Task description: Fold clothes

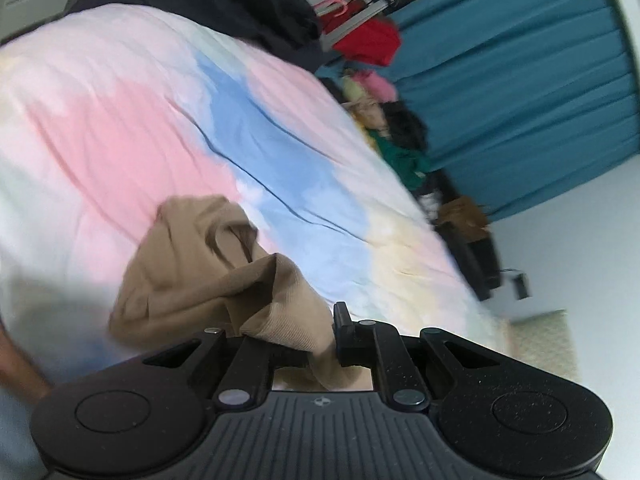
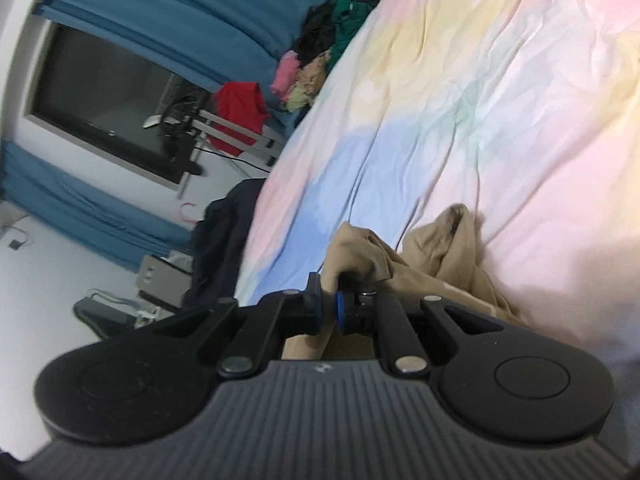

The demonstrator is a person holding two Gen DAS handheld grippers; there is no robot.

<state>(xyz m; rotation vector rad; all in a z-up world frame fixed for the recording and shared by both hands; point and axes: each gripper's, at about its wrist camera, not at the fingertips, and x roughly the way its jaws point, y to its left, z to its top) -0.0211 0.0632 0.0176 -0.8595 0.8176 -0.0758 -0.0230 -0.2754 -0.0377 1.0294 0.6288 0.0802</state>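
A tan ribbed garment lies crumpled on the pastel tie-dye bedspread. My left gripper is shut on one edge of it, and the cloth hides the left finger. In the right wrist view the same tan garment bunches up in front of my right gripper, which is shut on another edge of it between its blue-rimmed pads. Both grippers hold the cloth just above the bedspread.
A dark garment lies at the far end of the bed. A pile of mixed clothes sits along the bed's edge by the teal curtain. A red cloth hangs on a rack near a window.
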